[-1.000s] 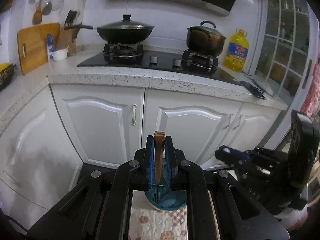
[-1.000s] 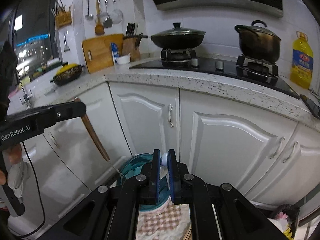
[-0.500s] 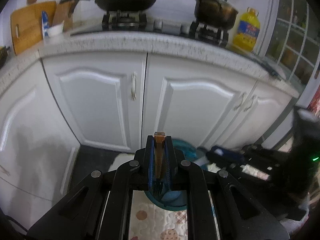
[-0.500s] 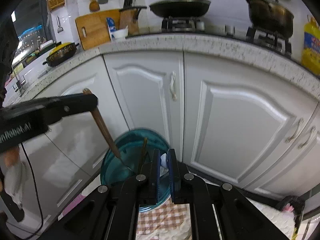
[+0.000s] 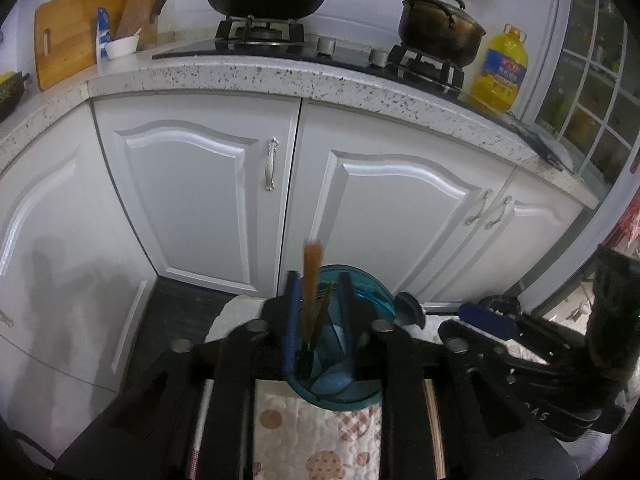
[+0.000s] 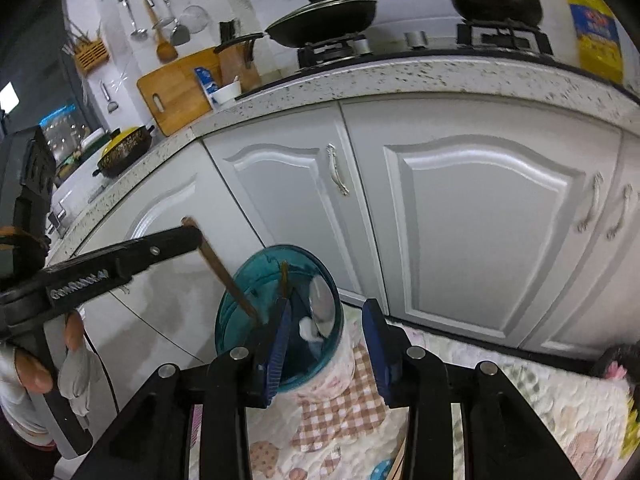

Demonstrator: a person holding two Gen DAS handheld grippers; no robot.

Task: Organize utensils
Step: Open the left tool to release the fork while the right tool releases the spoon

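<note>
Here, your left gripper [image 5: 318,312] had its jaws spread, and the wooden-handled fork [image 5: 310,280] stood loose between them, tines down in the teal cup [image 6: 276,320]. Your right gripper [image 6: 330,344] was spread wide too, holding nothing. The fork looked light and stiff; grab its handle. The cup sat on a soft quilted cloth [image 6: 336,412] near white cabinets [image 5: 200,184].

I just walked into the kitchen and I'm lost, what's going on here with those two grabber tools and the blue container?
A person is sorting utensils into the blue container, which stands on a patterned cloth. The left gripper, jaws open, is level with a wooden-handled utensil whose lower end is in the container. The right gripper is open and empty, just beside the container. Another wooden-handled utensil and a spoon are already inside.
</note>
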